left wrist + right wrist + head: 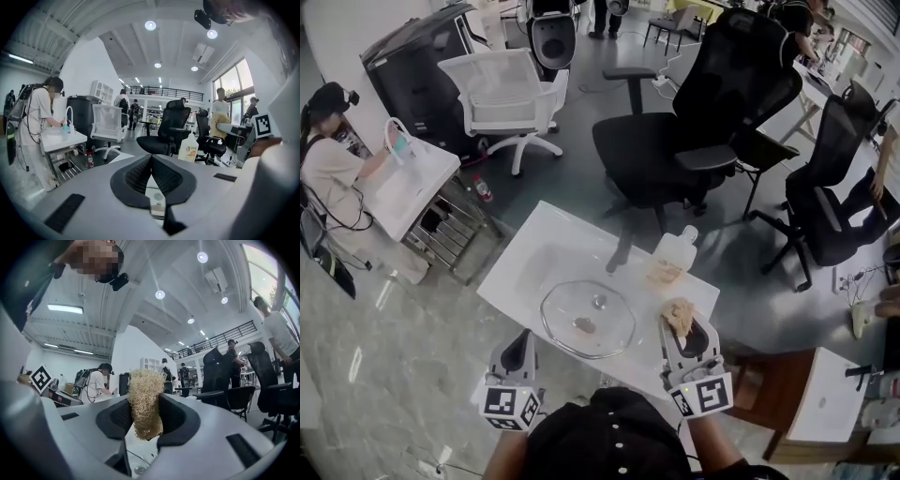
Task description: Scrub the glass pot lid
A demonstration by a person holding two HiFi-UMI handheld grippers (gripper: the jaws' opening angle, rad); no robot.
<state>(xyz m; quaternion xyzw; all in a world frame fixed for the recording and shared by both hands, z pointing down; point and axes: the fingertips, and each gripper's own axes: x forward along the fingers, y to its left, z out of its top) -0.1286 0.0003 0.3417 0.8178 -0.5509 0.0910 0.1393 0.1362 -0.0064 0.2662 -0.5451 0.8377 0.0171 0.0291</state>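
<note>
While your right claw (682,328) is clamped on a tan loofah scrubber (679,313), with the fibrous pad standing up between the jaws in the right gripper view (144,401), your left claw (522,340) has its jaws pressed together with nothing between them, as the left gripper view (151,158) shows.

You have the glass pot lid (588,319) lying flat on the white counter (520,272), close to its near edge and roughly midway along it. It sits between your two claws and a little ahead of both. The left claw hangs just off the near-left edge, apart from the lid's rim. The right claw is over the near-right corner, just beside the lid's right rim and not touching it.

Being round, the lid has no long axis; its dome faces up with the knob (598,302) on top, pointing at the ceiling. You can see a brown smear (584,325) on the glass, on the near side of the knob.

Beyond the scrubber, towards the far-right edge, stands a pale plastic bottle (673,255), well clear of the lid.
</note>
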